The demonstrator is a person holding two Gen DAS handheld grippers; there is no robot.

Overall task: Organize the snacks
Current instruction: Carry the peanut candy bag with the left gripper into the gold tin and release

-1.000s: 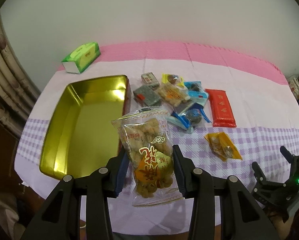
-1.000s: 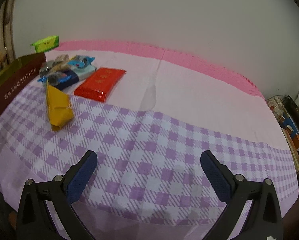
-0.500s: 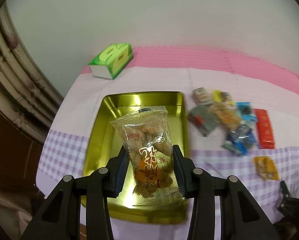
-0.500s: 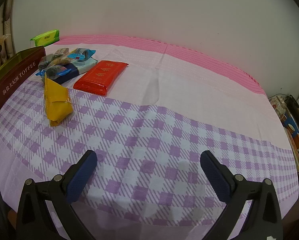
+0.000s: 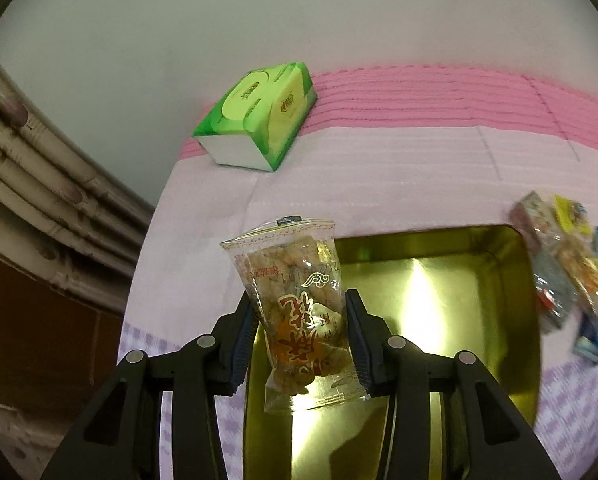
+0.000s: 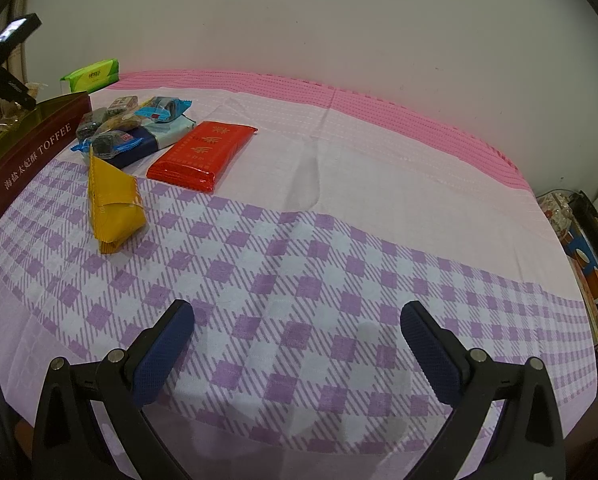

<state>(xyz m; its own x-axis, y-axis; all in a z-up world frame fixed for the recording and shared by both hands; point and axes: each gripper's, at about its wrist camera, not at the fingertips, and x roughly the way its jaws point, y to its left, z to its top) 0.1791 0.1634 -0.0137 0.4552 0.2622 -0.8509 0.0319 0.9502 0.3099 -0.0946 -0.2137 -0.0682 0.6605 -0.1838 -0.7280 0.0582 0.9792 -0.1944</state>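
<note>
Left claw (image 5: 301,338) pinches clear snack bag (image 5: 299,312) mid-body over gold tin (image 5: 515,320): light, crinkly, likely crushable; right claw (image 6: 297,354) open, empty.

snack pile (image 6: 133,128) right of tin (image 6: 27,148) (touching)

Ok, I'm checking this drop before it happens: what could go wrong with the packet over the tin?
1. The left gripper pinches the clear crinkly snack packet over the gold metal tin's left edge, not its middle; released here, it might catch the rim or slide out.
2. The unsorted wrapped snacks crowd the tin's right wall, so a swing back could knock them.
</note>
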